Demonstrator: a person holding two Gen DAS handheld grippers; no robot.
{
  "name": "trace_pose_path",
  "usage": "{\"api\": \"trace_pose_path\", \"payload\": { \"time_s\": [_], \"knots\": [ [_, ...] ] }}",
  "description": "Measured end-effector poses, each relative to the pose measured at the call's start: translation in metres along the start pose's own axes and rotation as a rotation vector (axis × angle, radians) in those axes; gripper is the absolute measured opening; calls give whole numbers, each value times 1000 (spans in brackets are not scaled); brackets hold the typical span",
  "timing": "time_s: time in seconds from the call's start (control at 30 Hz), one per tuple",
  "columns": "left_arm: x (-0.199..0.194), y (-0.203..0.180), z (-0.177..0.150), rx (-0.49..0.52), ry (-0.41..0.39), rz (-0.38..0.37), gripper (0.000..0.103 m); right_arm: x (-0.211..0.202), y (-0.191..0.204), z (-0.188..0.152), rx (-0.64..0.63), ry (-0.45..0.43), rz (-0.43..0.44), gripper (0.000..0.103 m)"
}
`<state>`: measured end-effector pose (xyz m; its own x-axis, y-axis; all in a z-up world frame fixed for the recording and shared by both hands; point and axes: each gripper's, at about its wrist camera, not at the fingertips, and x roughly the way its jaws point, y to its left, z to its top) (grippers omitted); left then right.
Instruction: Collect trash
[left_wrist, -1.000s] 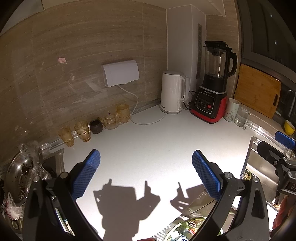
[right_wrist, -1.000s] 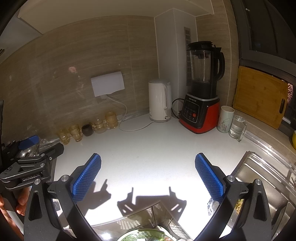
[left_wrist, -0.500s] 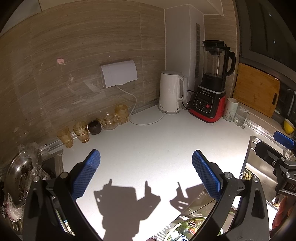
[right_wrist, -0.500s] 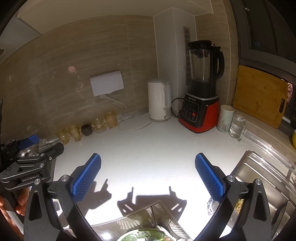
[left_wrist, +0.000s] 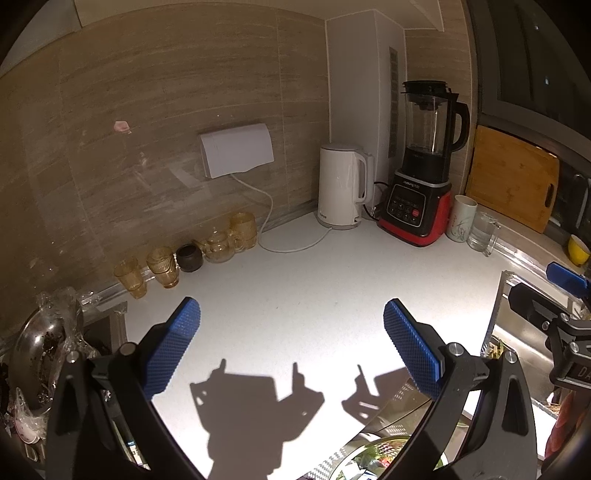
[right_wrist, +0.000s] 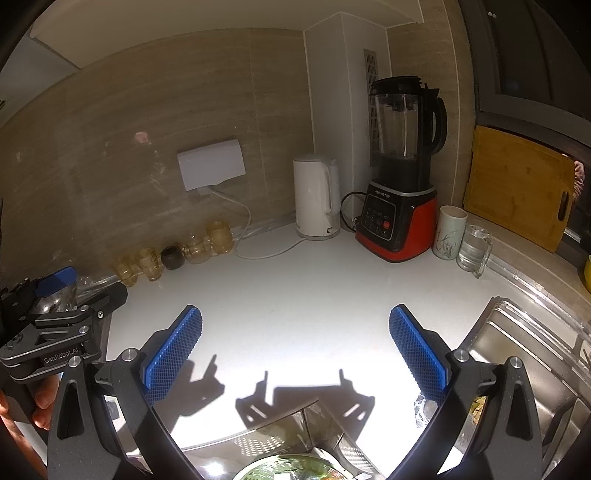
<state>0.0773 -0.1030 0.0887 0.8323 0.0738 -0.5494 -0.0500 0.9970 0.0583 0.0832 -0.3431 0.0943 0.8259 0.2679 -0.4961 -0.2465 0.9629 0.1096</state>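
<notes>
Far left, at the worktop's (left_wrist: 295, 295) left edge: a steel pan (left_wrist: 37, 354) wrapped in clear plastic, dark scraps inside it.

Along the far wall, left to right: amber glasses (left_wrist: 162, 266), a small dark pot (left_wrist: 189, 257), a glass teapot (left_wrist: 218, 246), an amber mug (left_wrist: 243, 229). Above them a white wall box (left_wrist: 236, 155), its cord running down to the kettle (left_wrist: 341, 186). Just right of the kettle a red-and-black blender (left_wrist: 421, 206), then a white cup (left_wrist: 460, 223) and a glass mug (left_wrist: 480, 232), touching or nearly so. A wooden board (left_wrist: 511, 182) leans against the right wall.

Left gripper (left_wrist: 291, 350): jaws spread wide, nothing between them, over bare worktop. Shadows of both grippers fall on the white surface near the camera.

Right gripper (right_wrist: 295, 350): jaws likewise spread wide and empty. A hand (right_wrist: 40, 402) holds the left gripper at this view's left edge.

Near edge, below both grippers: a steel bin (right_wrist: 280, 439), greenish contents showing in a round opening; cannot tell what they are. Far right: sink (right_wrist: 517, 354), with food scraps (right_wrist: 480, 404) and a bit of foil (right_wrist: 421, 406) at its near left corner.
</notes>
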Motion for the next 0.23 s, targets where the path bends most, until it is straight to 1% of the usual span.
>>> {"api": "trace_pose_path", "payload": {
  "time_s": [0.23],
  "knots": [
    [2,6,0,-17,12,-8,95,1,0,-1,2,3,0,101]
  ]
}}
